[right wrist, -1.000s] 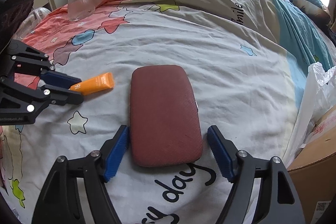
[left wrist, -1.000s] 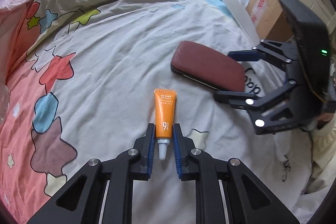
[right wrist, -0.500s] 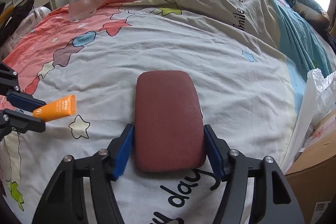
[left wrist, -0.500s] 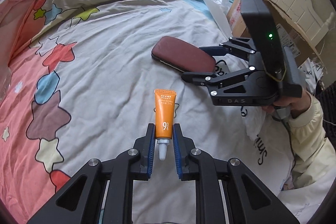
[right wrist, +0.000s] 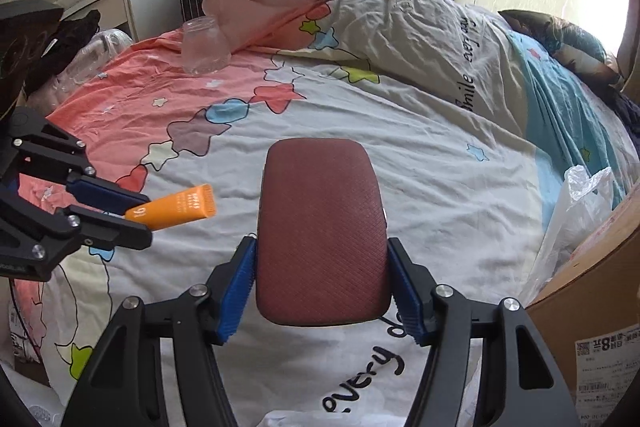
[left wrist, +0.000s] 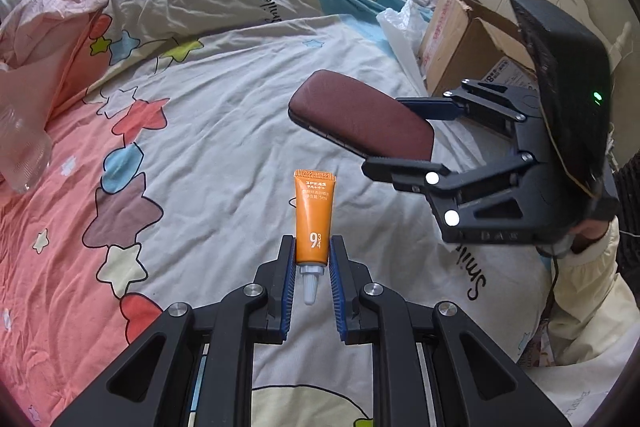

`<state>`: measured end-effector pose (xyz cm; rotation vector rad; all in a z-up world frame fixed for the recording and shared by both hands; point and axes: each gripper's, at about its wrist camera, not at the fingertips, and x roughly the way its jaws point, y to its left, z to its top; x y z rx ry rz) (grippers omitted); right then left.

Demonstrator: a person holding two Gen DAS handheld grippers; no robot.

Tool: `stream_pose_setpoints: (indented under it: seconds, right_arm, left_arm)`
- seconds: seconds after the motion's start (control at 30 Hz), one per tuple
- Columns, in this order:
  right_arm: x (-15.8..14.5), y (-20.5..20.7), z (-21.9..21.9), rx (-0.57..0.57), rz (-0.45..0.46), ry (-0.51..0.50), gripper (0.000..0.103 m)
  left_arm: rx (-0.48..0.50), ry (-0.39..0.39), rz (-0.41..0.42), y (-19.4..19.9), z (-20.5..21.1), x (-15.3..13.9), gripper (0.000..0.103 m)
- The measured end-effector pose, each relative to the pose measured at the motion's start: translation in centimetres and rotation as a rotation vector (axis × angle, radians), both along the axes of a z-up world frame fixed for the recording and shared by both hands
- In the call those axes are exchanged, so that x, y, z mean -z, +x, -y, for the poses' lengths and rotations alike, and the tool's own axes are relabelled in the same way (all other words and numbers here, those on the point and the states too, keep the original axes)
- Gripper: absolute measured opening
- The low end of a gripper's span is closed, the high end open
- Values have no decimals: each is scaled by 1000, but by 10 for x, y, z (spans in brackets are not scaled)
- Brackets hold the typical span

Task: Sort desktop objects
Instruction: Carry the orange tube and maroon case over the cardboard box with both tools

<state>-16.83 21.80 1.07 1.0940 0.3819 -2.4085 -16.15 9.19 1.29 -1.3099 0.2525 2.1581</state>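
A small orange tube [left wrist: 313,217] with a white cap is clamped between the blue pads of my left gripper [left wrist: 313,251], held above the bed quilt. The same orange tube [right wrist: 176,209] shows in the right wrist view, sticking out of the left gripper [right wrist: 132,215]. My right gripper [right wrist: 322,267] is shut on a dark red case [right wrist: 322,231] and holds it up off the quilt. From the left wrist view the case [left wrist: 360,119] hangs level in the right gripper [left wrist: 404,137], to the right of and beyond the tube.
A cardboard box [left wrist: 468,47] with a white plastic bag [left wrist: 404,23] stands at the bed's right side, seen also as the box [right wrist: 592,291]. A clear plastic jar [right wrist: 204,45] stands on the pink part of the quilt [right wrist: 400,115]. A cream sleeve [left wrist: 580,307] is at right.
Both grippers have risen from the quilt with their loads. The right gripper closed on the red case a second ago and has lifted it; the tube stays gripped throughout.
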Motion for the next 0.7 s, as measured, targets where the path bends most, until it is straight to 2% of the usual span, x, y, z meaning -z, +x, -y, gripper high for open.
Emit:
stream_pose_setpoints:
  seconds: [0.4,0.7]
  right_arm:
    - [-37,31,-7,28,-33,12,59]
    - [-81,55,-29,75,-120,27,59]
  left_arm:
    - [-4,27,-59,27,2,-36,17]
    - [30,77,-117,44,-20,-75,17]
